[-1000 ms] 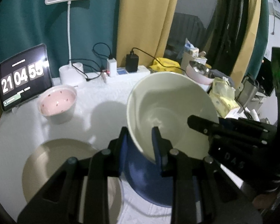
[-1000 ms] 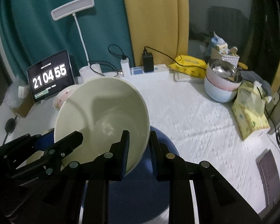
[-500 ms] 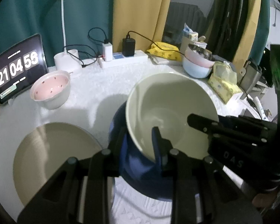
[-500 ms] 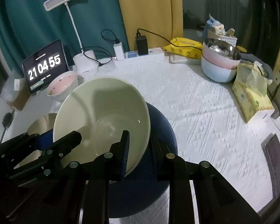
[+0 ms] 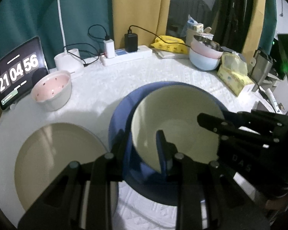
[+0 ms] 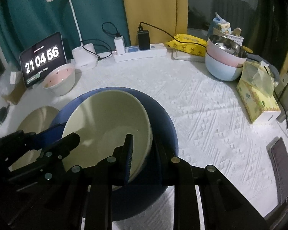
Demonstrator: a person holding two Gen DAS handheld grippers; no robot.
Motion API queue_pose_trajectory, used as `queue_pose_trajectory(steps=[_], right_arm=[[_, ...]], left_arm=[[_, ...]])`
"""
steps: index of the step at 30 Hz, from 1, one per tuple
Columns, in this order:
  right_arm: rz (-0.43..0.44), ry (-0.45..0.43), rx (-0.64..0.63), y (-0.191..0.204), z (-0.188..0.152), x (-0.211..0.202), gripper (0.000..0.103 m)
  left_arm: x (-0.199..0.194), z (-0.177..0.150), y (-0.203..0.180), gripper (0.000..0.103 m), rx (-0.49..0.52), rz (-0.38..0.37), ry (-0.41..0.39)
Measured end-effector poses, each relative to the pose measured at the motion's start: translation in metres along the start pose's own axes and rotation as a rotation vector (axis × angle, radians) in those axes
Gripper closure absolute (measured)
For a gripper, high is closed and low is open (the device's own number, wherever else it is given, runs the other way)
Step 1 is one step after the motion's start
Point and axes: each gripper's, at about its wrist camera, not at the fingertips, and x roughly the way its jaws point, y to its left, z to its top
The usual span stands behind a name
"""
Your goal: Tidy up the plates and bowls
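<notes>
Both the left gripper (image 5: 142, 145) and right gripper (image 6: 144, 149) pinch opposite rims of the glossy cream ceramic bowl (image 5: 174, 126), sitting inside the round blue plate (image 6: 163, 118). The tablet clock (image 6: 42, 59) reads 21 04 56.

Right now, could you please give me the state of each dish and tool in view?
cream bowl: gripped by both tools, inside blue bowl
blue bowl: upright on table
pink bowl: upright, empty
beige plate: flat, empty
left tool: shut on rim
right tool: shut on rim
</notes>
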Motion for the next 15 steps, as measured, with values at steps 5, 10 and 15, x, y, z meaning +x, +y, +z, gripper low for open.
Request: queue_pose_trajectory(steps=[5, 10, 15], right_arm=[[-0.023, -0.007, -0.039, 0.005, 0.000, 0.000, 0.079], [-0.032, -0.041, -0.029, 0.002, 0.004, -0.010, 0.070], [-0.035, -0.067, -0.029, 0.001, 0.011, -0.020, 0.068]], left_arm=[[-0.006, 0.000, -0.004, 0.076, 0.017, 0.003, -0.015], [-0.009, 0.001, -0.001, 0.075, 0.006, 0.011, -0.021], [-0.017, 0.004, 0.004, 0.075, -0.002, 0.009, -0.042]])
